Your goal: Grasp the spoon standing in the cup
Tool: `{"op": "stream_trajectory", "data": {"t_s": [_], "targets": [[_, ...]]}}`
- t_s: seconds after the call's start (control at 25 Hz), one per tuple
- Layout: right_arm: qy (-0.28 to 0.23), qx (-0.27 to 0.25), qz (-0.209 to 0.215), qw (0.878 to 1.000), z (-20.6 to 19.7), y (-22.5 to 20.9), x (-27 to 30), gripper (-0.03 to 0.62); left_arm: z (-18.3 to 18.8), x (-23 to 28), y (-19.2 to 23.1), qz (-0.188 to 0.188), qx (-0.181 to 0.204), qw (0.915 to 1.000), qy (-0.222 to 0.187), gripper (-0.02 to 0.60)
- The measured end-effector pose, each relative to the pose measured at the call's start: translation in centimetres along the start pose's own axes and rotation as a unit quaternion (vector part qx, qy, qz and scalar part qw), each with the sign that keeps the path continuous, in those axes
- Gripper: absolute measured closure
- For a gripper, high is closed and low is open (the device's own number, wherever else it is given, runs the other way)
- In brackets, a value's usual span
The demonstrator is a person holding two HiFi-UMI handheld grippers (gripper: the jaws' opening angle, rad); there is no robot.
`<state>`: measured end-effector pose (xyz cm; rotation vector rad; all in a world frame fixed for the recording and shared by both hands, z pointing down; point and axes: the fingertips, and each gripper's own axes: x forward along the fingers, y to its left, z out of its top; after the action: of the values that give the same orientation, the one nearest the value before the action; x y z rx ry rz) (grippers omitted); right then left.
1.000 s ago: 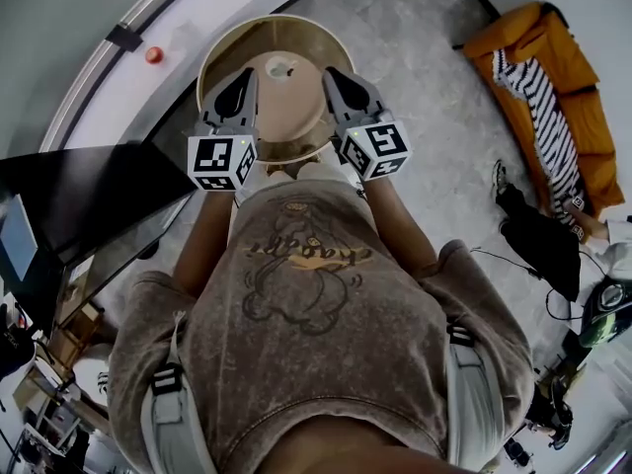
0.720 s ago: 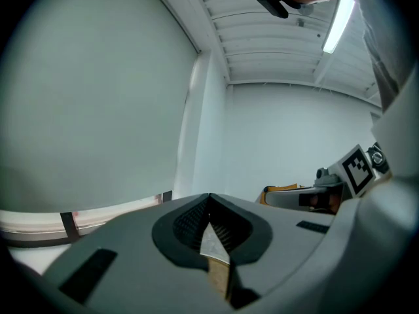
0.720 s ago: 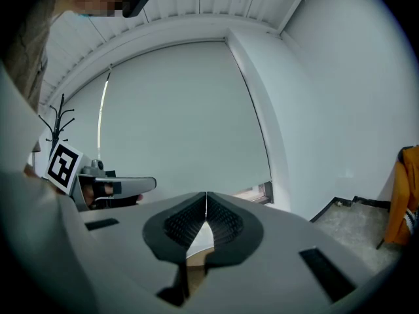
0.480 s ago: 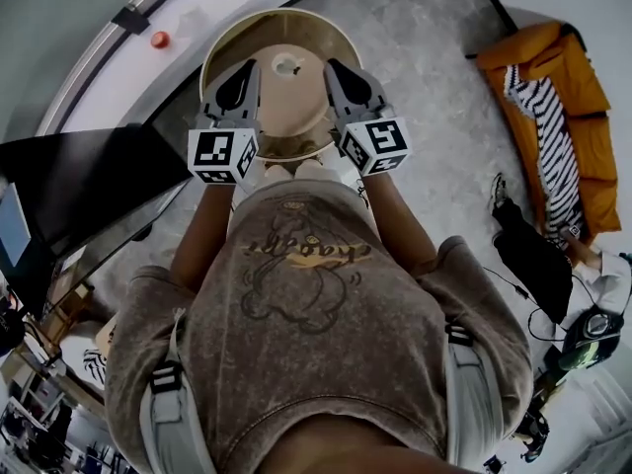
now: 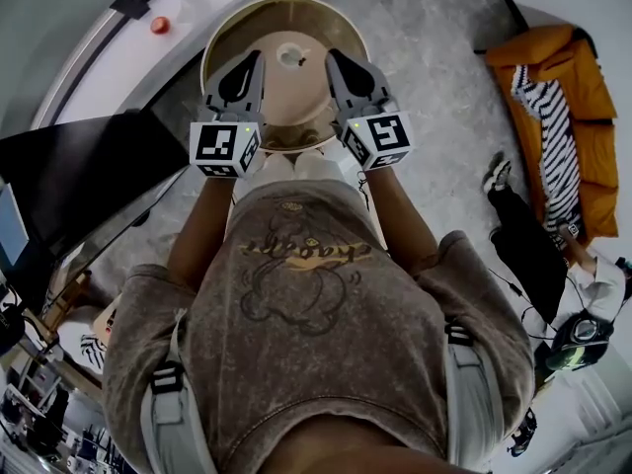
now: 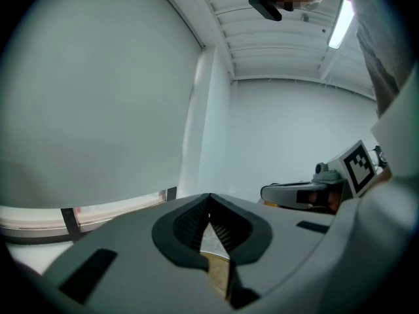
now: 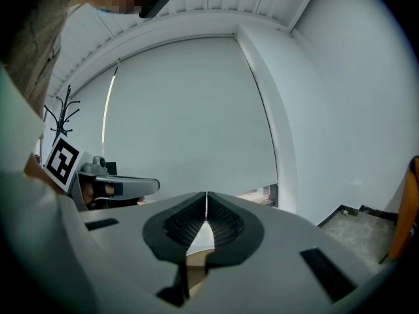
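**Now both grippers flank the cup, jaws shut**

Right, starting far left in the head view: a small red object sits on the pale ledge, and below it a black surface runs off the edge. Next comes the round desk, tan, straight ahead of the person.

Left gripper reaches over the desk's left half, marker cube nearest the body. Its jaws are closed, tip to tip, with nothing caught between them. The left gripper view backs that up: the ribbed pads meet in a point against the pale wall, with a sliver of tan desk showing beneath.

Dead centre, the cup! Small and white, it stands on the desk's lighter middle, between the two gripper tips and apart from both. The spoon in it is too small to make out from up here.

Right gripper mirrors its partner over the desk's right half. Jaws closed as well, and empty: in the right gripper view the pads touch at the tip, and the left gripper shows off to the side with its marker cube.

Further right lies grey floor, then an orange couch with a striped cloth draped over it. Beside it, another person's dark-clad legs stretch across the floor.
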<state>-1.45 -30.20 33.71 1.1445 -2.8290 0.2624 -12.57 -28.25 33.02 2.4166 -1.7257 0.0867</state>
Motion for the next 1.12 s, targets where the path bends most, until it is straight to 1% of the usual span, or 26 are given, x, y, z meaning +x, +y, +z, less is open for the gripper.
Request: {"op": "stream_trajectory", "data": {"t_s": [0.16, 0.36, 0.68, 0.8, 0.92, 1.12], "targets": [[0.011, -0.015, 0.009, 1.0, -0.8, 0.0, 0.8, 0.574, -0.7, 0.7, 0.7, 0.005, -0.001, 1.0, 0.004, 0.565], [0.018, -0.027, 0.017, 0.999, -1.5, -0.9, 1.6, 0.574, -2.0, 2.2, 0.5, 0.002, -0.002, 0.9999, 0.012, 0.565], [0.021, -0.023, 0.032, 0.999, -4.3, -1.9, 3.6, 0.574, -5.0, 3.9, 0.9, -0.001, -0.003, 0.9998, 0.021, 0.565], [0.023, -0.02, 0.038, 0.999, -5.7, -2.1, 4.1, 0.574, -6.2, 4.3, 1.2, 0.0, -0.004, 0.9998, 0.021, 0.565], [0.032, -0.012, 0.035, 0.999, -7.6, -2.9, 4.6, 0.574, -7.5, 4.8, 1.6, 0.008, -0.007, 0.9998, 0.016, 0.565], [0.052, -0.017, 0.027, 0.998, -11.3, -4.1, 5.9, 0.574, -11.1, 5.8, 2.8, 0.021, -0.001, 0.9996, 0.021, 0.565]]}}
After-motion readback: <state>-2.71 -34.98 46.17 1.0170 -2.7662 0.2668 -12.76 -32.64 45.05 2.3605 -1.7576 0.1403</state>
